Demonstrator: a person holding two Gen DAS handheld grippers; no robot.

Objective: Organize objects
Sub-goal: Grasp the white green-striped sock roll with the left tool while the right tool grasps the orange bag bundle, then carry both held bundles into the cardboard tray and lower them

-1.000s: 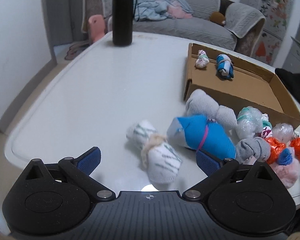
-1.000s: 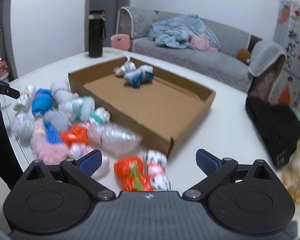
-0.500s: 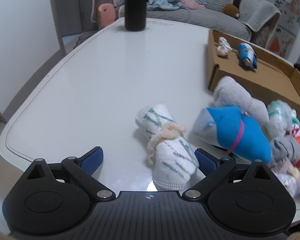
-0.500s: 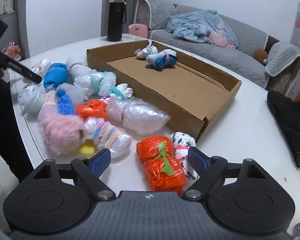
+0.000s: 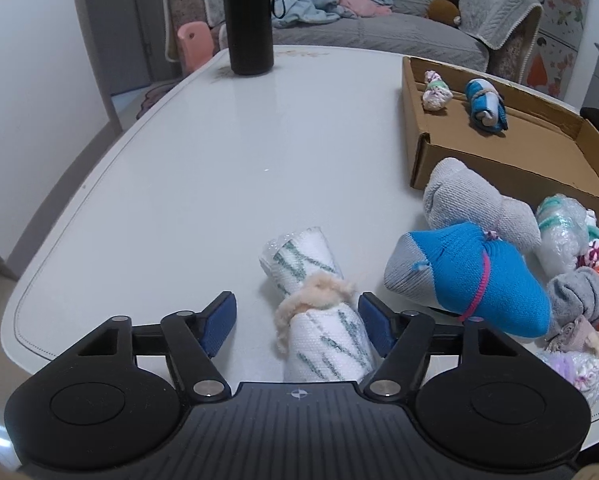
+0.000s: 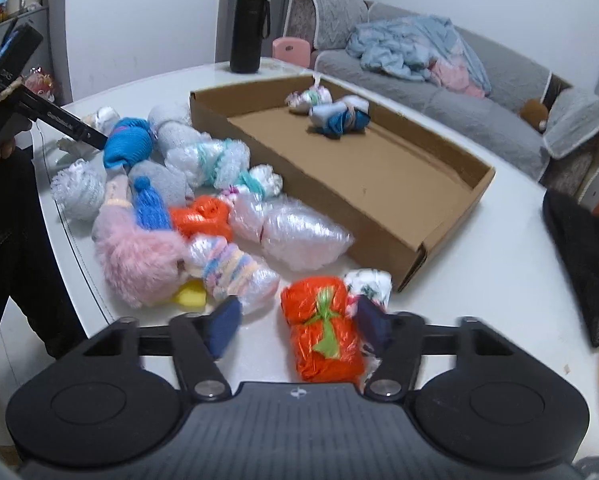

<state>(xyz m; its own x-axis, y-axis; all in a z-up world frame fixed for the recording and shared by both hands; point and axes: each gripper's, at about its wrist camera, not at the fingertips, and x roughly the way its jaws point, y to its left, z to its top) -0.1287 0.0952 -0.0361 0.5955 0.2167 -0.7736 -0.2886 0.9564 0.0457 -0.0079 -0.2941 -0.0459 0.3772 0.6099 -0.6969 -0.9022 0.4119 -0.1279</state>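
Left gripper (image 5: 297, 316) open around white green-striped sock roll (image 5: 319, 312); right gripper (image 6: 299, 326) open around orange bundle (image 6: 323, 332), neither clamped

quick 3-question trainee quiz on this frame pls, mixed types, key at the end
1. True or false: the cardboard box already holds two bundles.
2. Which bundle lies between the fingers of the right gripper? A) orange bundle B) pink fluffy bundle C) blue sock bundle
3. Fill in: the left gripper is open around the white, green-striped ____ bundle.

Key: 1 true; 2 A; 3 sock.
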